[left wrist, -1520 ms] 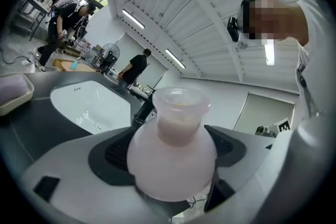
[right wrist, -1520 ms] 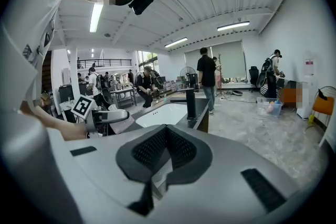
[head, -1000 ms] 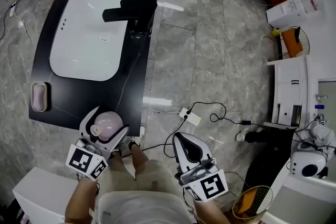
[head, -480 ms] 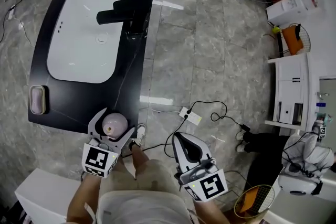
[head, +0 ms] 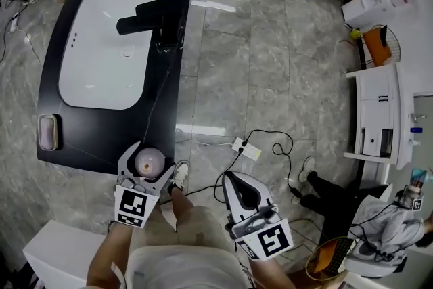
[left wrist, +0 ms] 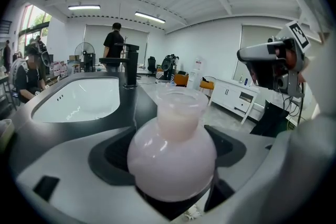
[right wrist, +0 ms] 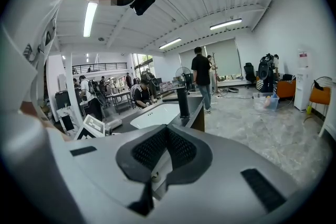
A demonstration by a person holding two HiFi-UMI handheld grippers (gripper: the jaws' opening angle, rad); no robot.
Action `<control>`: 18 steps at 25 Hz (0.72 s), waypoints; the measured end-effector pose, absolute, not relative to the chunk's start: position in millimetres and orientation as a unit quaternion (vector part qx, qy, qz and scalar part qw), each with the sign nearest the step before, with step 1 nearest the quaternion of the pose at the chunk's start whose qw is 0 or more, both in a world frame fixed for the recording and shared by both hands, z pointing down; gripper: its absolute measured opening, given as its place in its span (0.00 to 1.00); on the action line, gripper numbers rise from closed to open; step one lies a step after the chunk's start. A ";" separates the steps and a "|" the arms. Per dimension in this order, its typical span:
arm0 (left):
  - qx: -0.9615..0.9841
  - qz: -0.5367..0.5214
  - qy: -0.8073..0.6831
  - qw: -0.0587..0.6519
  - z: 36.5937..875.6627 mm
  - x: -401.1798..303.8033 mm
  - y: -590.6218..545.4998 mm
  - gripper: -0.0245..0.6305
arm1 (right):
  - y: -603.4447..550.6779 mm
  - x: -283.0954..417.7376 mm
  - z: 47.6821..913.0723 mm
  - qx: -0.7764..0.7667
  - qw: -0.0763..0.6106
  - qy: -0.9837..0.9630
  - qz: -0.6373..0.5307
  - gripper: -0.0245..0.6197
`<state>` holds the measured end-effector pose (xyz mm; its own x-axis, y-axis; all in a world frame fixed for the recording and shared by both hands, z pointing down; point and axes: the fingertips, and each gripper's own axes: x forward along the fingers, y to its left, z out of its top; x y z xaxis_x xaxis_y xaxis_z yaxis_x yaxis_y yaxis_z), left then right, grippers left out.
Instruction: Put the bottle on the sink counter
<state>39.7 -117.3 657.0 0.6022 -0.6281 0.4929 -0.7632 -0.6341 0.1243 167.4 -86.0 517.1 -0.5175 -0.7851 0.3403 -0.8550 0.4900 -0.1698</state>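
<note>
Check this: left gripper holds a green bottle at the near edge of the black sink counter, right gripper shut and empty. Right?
Wrong on colour: the bottle is pale pink, not green, per the left gripper view. Otherwise yes: left gripper holds it at the near edge of the black sink counter, right gripper shut and empty.

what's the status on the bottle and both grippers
Left gripper shut on pink bottle, at sink counter near corner, not released. Right gripper shut, empty, off the counter. Landing spot bare; soap dish well clear.
</note>
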 end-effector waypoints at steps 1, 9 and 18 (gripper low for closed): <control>0.880 0.211 -0.395 0.162 658.1 40.2 -117.1 0.66 | -86.0 167.9 516.9 0.479 0.108 -0.856 0.161 0.05; 0.875 0.241 -0.390 0.155 664.4 43.2 -115.8 0.66 | -87.8 173.2 510.2 0.478 0.100 -0.859 0.154 0.05; 0.867 0.284 -0.382 0.150 674.8 47.2 -113.4 0.66 | -85.2 183.0 504.5 0.482 0.088 -0.859 0.148 0.05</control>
<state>47.2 -113.4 674.8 0.5467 -0.5769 0.6069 -0.7473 -0.6631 0.0429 183.0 -85.2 504.5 -0.5191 -0.8026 0.2938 -0.8546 0.4908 -0.1695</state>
